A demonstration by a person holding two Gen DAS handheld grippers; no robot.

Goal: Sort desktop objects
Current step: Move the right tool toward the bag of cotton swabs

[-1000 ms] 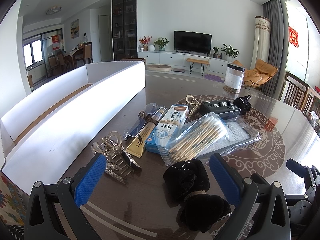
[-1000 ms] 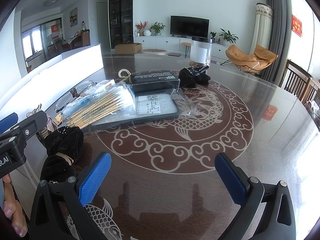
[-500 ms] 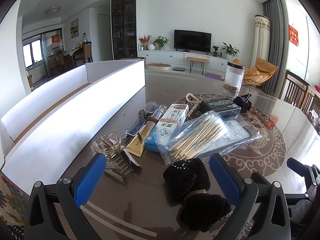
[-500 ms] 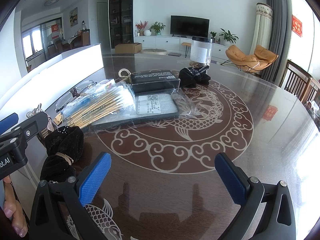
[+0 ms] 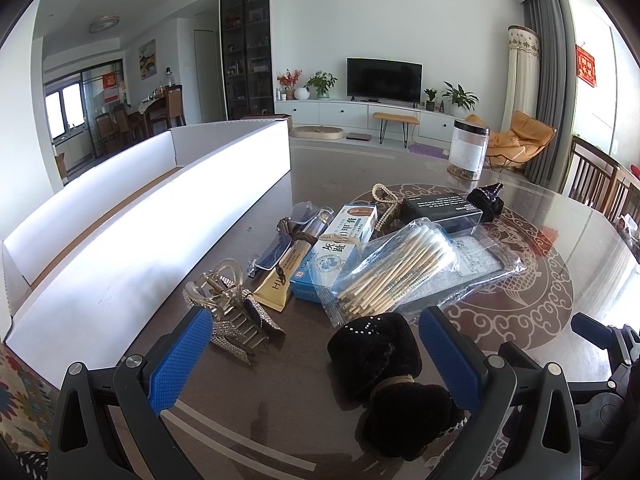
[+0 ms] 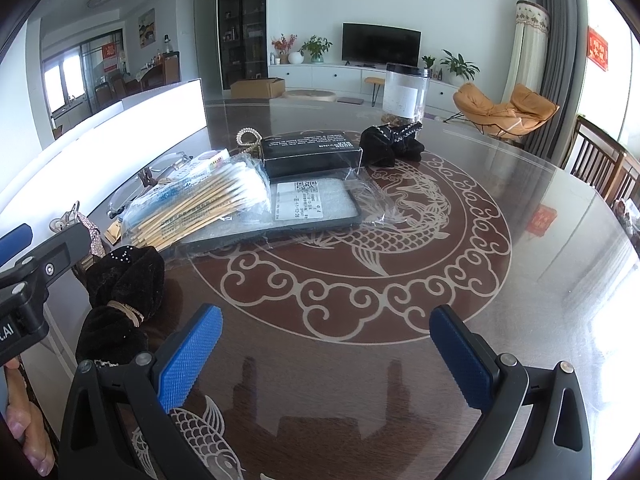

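Both grippers empty, fingers spread wide. Left gripper (image 5: 312, 356) low in frame, straddling black hair bow (image 5: 384, 364), likely first pick. Right gripper (image 6: 326, 354) over bare table (image 6: 520, 300). White box (image 5: 140, 216) frame left, probable sorting destination.

Low wrist views, facing clutter (image 5: 384, 264), shared

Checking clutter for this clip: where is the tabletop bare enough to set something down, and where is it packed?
Bare: the fish medallion right of the phone case, up to the right gripper; also the far tabletop between the white box and the jar. Crowded: from the hair claw through the cotton swabs to the black box.
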